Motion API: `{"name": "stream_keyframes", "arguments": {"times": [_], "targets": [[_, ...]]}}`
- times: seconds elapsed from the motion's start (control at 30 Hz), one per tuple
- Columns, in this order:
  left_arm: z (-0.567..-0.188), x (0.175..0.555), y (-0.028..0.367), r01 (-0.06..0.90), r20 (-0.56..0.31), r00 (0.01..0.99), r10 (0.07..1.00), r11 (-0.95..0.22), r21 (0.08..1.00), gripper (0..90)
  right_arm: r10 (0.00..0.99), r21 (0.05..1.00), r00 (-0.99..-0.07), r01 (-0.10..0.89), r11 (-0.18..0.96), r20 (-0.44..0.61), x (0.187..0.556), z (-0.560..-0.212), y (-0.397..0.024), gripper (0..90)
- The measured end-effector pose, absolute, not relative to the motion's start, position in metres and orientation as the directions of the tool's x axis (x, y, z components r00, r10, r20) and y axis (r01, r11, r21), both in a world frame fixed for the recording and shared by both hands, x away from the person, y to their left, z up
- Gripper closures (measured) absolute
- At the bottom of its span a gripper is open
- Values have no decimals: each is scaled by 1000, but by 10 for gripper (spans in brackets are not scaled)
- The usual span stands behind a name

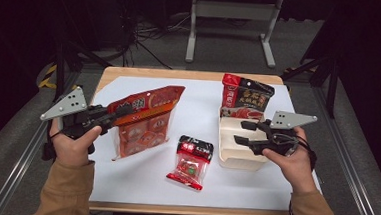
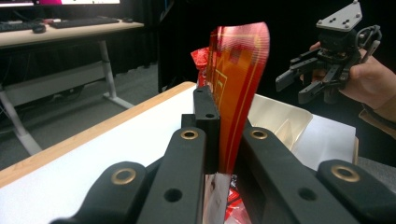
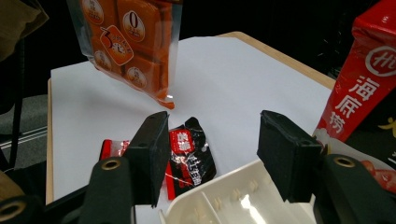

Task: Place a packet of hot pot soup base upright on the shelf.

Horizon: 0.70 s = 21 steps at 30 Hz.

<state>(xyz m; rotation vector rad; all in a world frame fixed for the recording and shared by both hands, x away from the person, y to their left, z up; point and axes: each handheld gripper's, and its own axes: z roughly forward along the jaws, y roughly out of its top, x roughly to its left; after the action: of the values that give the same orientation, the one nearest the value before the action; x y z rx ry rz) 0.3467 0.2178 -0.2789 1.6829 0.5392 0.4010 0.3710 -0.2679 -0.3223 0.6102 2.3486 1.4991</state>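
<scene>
My left gripper (image 1: pixel 120 111) is shut on the edge of a large orange snack bag (image 1: pixel 145 120) and holds it upright, lifted off the white sheet. In the left gripper view both jaws clamp the orange bag (image 2: pixel 239 70) between them. My right gripper (image 1: pixel 245 132) hangs open over a white plastic tray (image 1: pixel 235 158), with nothing between its fingers. In the right gripper view its open jaws frame a small red-and-black packet (image 3: pixel 187 154) beyond the tray's rim (image 3: pixel 210 198). That packet (image 1: pixel 191 161) lies flat between the bag and the tray.
A red-and-black pouch (image 1: pixel 245 98) stands at the tray's far end, close to my right gripper. A white sheet (image 1: pixel 198 105) covers the wooden table (image 1: pixel 190 74). Beyond the table are a dark floor, cables and a metal stand (image 1: pixel 231 25).
</scene>
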Motion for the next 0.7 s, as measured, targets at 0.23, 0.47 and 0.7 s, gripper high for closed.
{"name": "stream_keyframes", "arguments": {"times": [0.23, 0.47, 0.7], "targets": [[-275, 345, 213, 114, -32, 841, 539, -118, 986, 899, 473, 920, -881, 175, 352, -13, 374, -319, -259, 408], [-271, 345, 205, 91, -23, 861, 509, -109, 990, 899, 450, 926, -892, 144, 348, -30, 377, -310, -245, 367], [-268, 343, 194, 67, -1, 875, 484, -118, 991, 899, 424, 927, -906, 139, 348, -23, 384, -305, -232, 344]]}}
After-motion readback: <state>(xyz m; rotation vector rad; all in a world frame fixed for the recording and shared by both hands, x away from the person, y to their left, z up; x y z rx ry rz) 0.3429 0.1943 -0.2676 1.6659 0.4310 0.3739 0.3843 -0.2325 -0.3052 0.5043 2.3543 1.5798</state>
